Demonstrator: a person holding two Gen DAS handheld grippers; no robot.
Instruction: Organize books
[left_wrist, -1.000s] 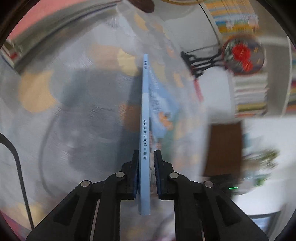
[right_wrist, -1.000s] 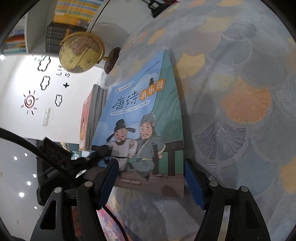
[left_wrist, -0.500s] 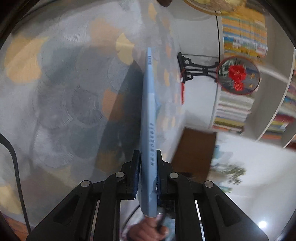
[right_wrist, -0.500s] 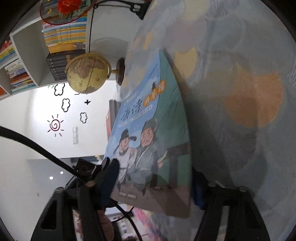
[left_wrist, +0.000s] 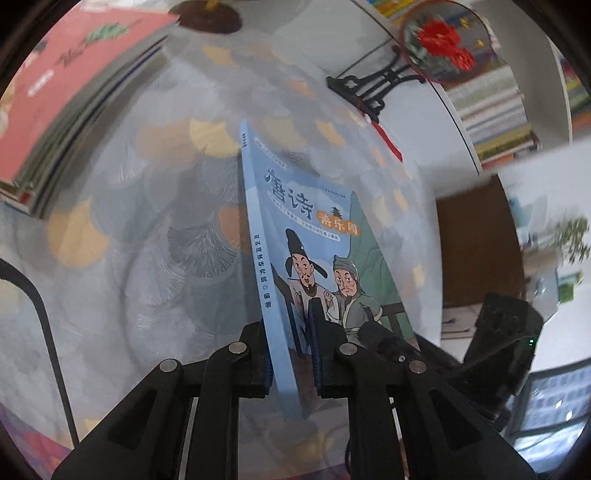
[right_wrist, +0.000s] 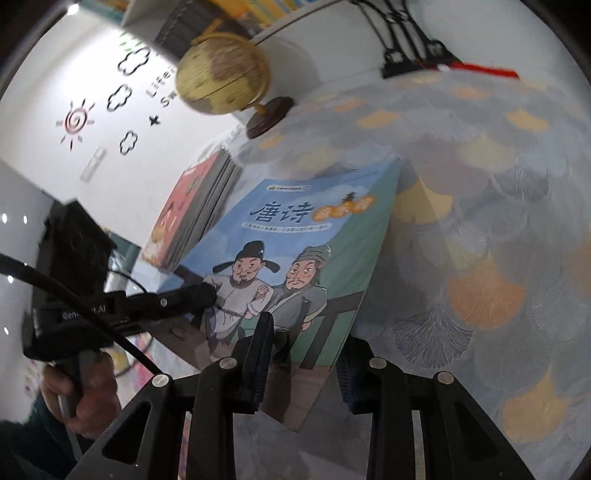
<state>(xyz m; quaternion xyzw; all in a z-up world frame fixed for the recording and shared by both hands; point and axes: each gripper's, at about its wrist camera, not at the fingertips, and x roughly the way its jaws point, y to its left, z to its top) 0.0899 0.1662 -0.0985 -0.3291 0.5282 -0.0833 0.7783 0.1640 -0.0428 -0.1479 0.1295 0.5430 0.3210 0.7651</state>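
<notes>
Book (left_wrist: 317, 236) in transit to the stack (left_wrist: 70, 92).
Left gripper (left_wrist: 290, 354) clamped on its spine edge; right gripper (right_wrist: 304, 363) fingers apart around its lower corner. Next I'd lay it on the stack.

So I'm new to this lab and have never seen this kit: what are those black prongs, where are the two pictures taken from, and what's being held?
The prongs are two-finger grippers that a person holds, one in each hand, each with a wide-angle camera looking along its fingers. One picture is from the left gripper, the other from the right gripper. The left one is shut on the spine edge of a blue picture book, which shows two cartoon men. The right gripper's fingers straddle the book's bottom edge with a gap, so it looks open. Below is a patterned tablecloth. On it are a stack of books with a red cover, a globe and a black stand holding a round fan.
</notes>
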